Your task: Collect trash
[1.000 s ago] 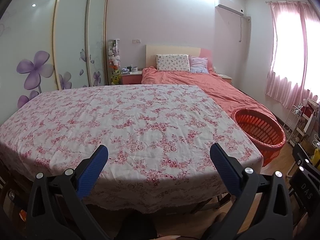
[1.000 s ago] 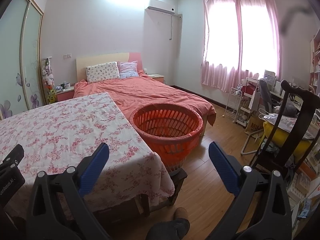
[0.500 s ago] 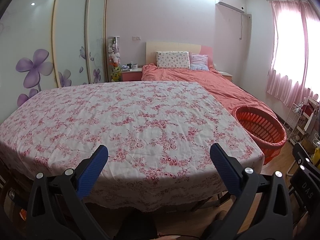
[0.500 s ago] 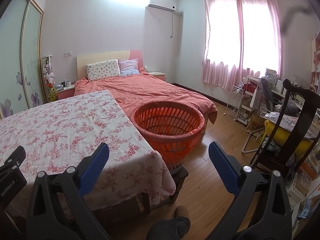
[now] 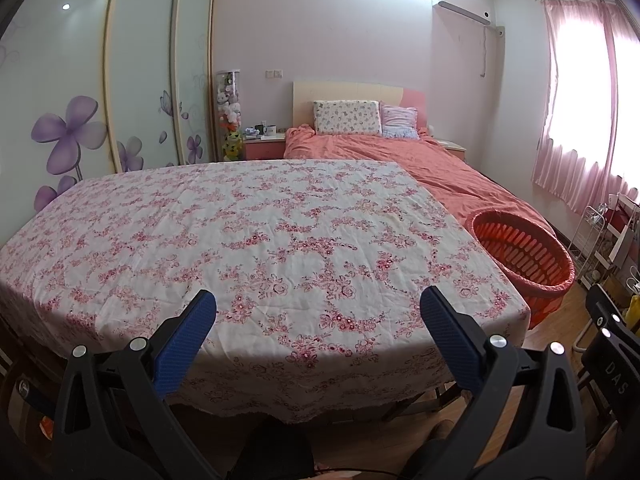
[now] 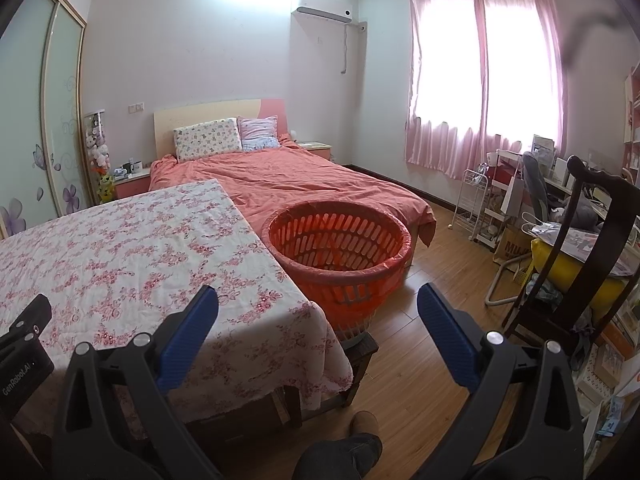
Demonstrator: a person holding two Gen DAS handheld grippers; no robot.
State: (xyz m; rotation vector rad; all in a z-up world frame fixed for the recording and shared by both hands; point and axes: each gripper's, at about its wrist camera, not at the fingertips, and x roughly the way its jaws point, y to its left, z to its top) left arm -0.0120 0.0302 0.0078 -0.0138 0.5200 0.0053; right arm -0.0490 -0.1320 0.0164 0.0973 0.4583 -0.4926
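An orange slatted basket [image 6: 340, 256] with a thin plastic liner stands on a low wooden stool at the table's right corner; it also shows in the left wrist view as the basket [image 5: 524, 256]. My left gripper [image 5: 318, 312] hovers open over the near edge of the table [image 5: 256, 240], which wears a pink floral cloth. My right gripper [image 6: 318, 308] is open too, held above the table's right corner and the floor, short of the basket. Nothing sits between either pair of blue pads. No loose trash shows on the cloth.
A bed [image 6: 300, 180] with a coral cover lies behind the table and basket. A dark wooden chair [image 6: 580, 264] and cluttered shelves stand at the right. A wire rack [image 6: 476, 204] is under the pink curtains [image 6: 484, 76]. A person's shoe [image 6: 362, 426] shows on the wooden floor.
Both views have tilted slightly, so the table and basket sit a little lower in frame. Both grippers stay open and hold nothing.
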